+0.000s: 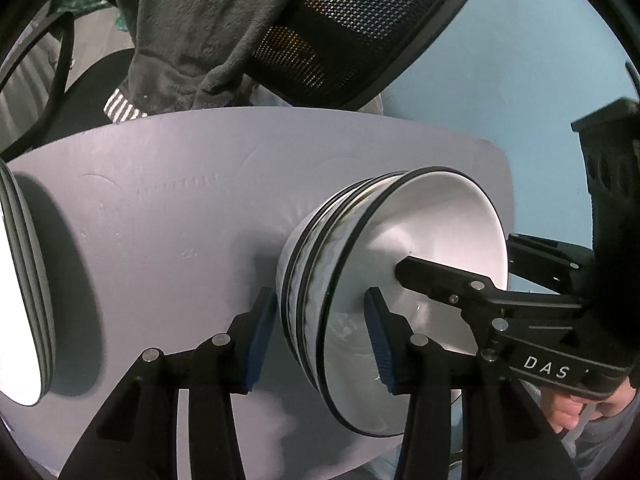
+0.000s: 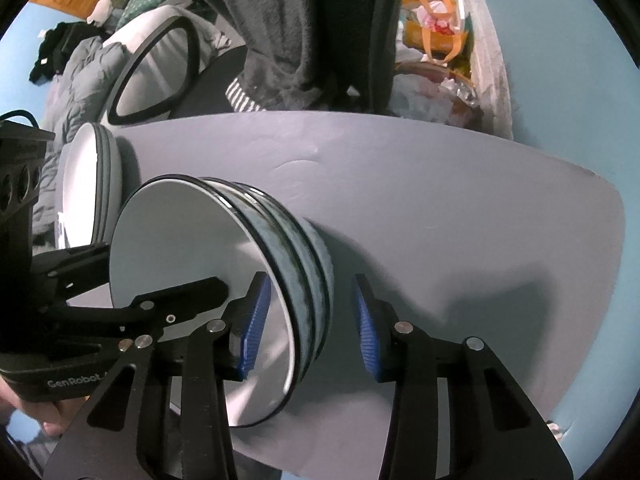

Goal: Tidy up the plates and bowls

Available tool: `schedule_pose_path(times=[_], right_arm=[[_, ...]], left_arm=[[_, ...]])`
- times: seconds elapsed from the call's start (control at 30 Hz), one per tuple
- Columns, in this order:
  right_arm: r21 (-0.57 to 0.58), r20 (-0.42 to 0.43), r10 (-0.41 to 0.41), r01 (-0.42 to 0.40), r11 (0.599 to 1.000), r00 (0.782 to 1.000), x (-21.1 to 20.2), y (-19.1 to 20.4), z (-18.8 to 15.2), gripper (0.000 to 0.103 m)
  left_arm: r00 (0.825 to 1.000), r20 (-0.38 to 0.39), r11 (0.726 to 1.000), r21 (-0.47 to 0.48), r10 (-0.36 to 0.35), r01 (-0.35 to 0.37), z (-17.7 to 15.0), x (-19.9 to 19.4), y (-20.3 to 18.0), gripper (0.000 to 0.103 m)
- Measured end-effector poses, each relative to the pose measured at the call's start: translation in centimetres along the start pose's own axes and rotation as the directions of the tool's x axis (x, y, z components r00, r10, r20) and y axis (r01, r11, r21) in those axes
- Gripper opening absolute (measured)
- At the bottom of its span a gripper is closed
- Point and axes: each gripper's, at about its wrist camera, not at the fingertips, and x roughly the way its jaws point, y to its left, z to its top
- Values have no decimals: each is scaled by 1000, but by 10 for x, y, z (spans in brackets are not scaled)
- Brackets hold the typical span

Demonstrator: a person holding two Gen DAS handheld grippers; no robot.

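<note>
**On the counter, both tongs straddle the bowl stack**

On the counter (image 1: 160,240), the nested bowls (image 1: 320,280) sit with both rim sides straddled: left tongs (image 1: 320,332) and right tongs (image 2: 308,320) half-open, pads apparently not pressing. Plates (image 2: 104,184) wait nearby. Next likely: clamp evenly, lift level.

White ceramic bowls (image 1: 436,216) with black rims and mottled blue-grey bands sit on the lavender-grey bench (image 1: 168,216); at nine o'clock, white black-rimmed plates (image 1: 24,300). Blue ribbed gripper pads (image 2: 256,320).

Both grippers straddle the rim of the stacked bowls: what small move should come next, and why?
Probably close both grippers fully. The left gripper and right gripper each have one finger inside and one outside the stack of bowls, with gaps at the pads, so neither grips yet.
</note>
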Motion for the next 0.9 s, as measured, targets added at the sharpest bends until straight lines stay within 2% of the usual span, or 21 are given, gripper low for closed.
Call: schedule_pose_path(times=[0.33,0.47,0.9], right_arm=[[-25,14,-51,51,998,999,0,15,-2,33],[-15,2,-36,36,999,999,5,21,-6,31],[-74,-31,-39,37,997,999,36,96,-30,30]], left_arm=[[999,10,999,5,35,-36,-6,-6,1,41],[999,4,999,8,53,-53,-15,-10,11,40],[994,1,992,-58,112,-111,-82,-38,76,38]])
